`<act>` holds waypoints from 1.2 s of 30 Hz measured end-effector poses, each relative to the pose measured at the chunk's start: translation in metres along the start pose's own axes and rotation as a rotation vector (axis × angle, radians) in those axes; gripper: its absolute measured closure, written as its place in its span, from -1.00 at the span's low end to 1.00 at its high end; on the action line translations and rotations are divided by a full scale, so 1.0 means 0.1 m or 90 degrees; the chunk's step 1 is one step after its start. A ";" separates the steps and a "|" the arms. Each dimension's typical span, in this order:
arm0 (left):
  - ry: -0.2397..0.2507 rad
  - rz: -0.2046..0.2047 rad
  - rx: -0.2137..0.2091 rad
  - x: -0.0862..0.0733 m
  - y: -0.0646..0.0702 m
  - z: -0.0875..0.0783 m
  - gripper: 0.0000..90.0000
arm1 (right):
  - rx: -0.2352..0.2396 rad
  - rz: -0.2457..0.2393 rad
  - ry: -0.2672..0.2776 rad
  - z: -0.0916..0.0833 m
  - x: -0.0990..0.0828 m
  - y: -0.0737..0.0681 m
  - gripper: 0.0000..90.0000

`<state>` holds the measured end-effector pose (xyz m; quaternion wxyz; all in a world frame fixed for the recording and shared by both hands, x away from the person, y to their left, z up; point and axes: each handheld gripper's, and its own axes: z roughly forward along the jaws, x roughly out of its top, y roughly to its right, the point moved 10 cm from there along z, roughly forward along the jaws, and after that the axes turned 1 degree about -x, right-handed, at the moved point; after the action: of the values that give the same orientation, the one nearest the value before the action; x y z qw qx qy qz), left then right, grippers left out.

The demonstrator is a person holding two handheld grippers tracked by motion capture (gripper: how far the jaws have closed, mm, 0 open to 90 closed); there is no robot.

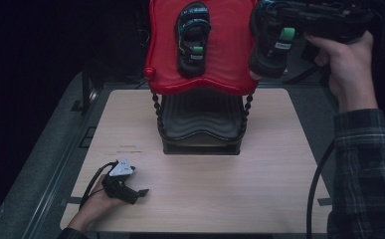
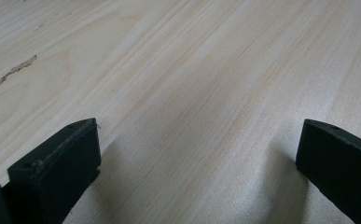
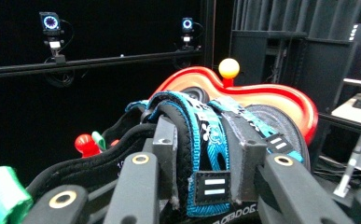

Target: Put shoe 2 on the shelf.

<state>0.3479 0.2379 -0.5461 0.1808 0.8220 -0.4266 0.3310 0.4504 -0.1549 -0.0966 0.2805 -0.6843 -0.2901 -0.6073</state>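
Near the front left corner of the tabletop [image 1: 259, 199] the left claw [image 1: 139, 193] rests with jaws wide apart and empty, one sandal [image 1: 192, 37] lies on the red tray [image 1: 230, 55] beyond, and at that tray's right edge the right claw [image 3: 206, 154] clamps the straps of the second sandal [image 1: 272, 45].

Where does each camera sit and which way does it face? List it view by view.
High view: above the table, looking forward and down; both forearms, left gripper, right gripper holding a sandal.
Left gripper view: low over the tabletop; its open jaws.
Right gripper view: raised, facing the red tray; jaws shut on the sandal strap.
Shared: the high and right gripper views both show tray and sandal.
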 end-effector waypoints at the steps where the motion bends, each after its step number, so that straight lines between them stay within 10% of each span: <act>1: 0.000 0.001 0.000 0.00 0.00 0.00 -1.00 | 0.002 0.001 -0.002 0.05 0.00 -0.01 0.50; 22: 0.001 -0.001 0.000 0.00 0.01 0.00 -1.00 | 0.027 -0.003 -0.041 1.04 -0.18 0.01 0.50; 36: -0.001 0.000 -0.001 -0.01 0.02 -0.01 -1.00 | 0.045 -0.003 -0.064 1.08 -0.34 -0.06 0.37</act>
<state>0.3458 0.2382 -0.5461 0.1811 0.8223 -0.4267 0.3301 0.5151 -0.0730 -0.1417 0.2885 -0.7029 -0.3265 -0.5622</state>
